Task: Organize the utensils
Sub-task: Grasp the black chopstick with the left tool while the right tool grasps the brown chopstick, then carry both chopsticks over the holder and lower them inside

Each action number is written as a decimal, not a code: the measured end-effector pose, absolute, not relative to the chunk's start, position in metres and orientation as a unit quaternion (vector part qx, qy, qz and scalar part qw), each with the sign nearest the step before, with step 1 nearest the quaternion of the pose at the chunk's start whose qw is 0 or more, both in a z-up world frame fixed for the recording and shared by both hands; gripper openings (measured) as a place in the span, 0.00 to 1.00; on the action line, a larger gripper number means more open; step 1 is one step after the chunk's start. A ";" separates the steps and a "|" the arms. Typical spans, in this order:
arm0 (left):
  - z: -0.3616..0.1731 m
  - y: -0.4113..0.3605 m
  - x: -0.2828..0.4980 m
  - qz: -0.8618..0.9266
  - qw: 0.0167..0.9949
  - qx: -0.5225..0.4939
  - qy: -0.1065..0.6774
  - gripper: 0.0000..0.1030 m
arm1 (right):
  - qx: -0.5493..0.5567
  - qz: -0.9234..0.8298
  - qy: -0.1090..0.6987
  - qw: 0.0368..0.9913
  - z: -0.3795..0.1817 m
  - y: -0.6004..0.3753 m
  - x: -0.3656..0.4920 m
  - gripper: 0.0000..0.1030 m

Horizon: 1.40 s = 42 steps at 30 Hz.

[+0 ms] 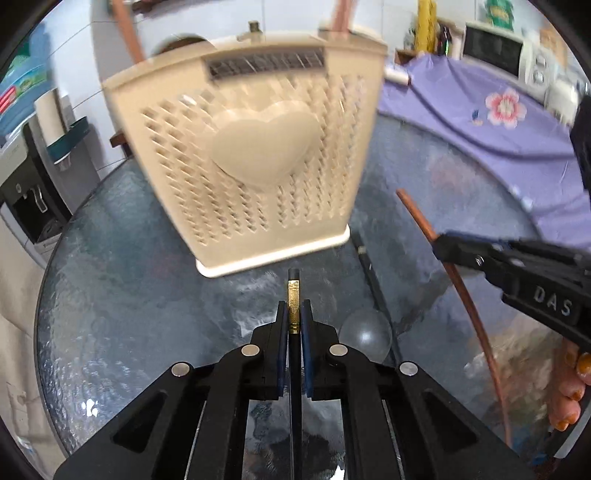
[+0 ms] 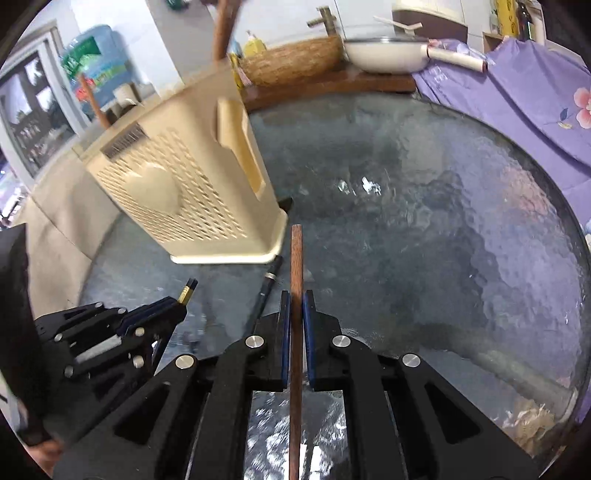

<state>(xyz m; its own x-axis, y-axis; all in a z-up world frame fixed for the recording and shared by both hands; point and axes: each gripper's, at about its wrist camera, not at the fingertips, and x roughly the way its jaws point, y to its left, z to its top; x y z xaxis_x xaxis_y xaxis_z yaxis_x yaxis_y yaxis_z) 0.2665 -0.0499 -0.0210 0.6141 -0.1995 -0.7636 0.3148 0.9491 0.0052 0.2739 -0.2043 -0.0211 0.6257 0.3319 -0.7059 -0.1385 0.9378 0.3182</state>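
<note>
My left gripper [image 1: 294, 310] is shut on a black chopstick with a gold band [image 1: 293, 295], held above the glass table in front of the cream perforated utensil holder [image 1: 255, 155] with a heart on its face. My right gripper [image 2: 295, 299] is shut on a brown wooden chopstick [image 2: 296, 258], just right of the holder [image 2: 184, 184]. In the left wrist view the right gripper [image 1: 443, 247] and its brown chopstick [image 1: 417, 218] show at the right. In the right wrist view the left gripper [image 2: 181, 299] shows at lower left. Another black chopstick [image 2: 267, 280] lies on the table.
The round textured glass table [image 2: 443, 221] carries the holder. Brown chopstick ends [image 1: 127, 29] stick up out of the holder. A purple floral cloth [image 2: 535, 103] lies at the right. A straw basket [image 2: 291, 62] and a white pan [image 2: 384, 51] stand behind on a wooden board.
</note>
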 end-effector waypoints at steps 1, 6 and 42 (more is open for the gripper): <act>-0.014 -0.045 0.264 -0.147 0.899 0.061 0.409 0.07 | 0.126 0.146 0.407 0.893 -0.015 -0.206 0.270 0.07; 0.034 -0.022 0.239 -0.161 0.921 0.038 0.352 0.07 | 0.130 0.186 0.360 0.905 0.021 -0.213 0.242 0.07; 0.174 -0.007 0.207 -0.163 0.961 0.040 0.220 0.07 | 0.047 0.230 0.229 0.945 0.184 -0.197 0.221 0.07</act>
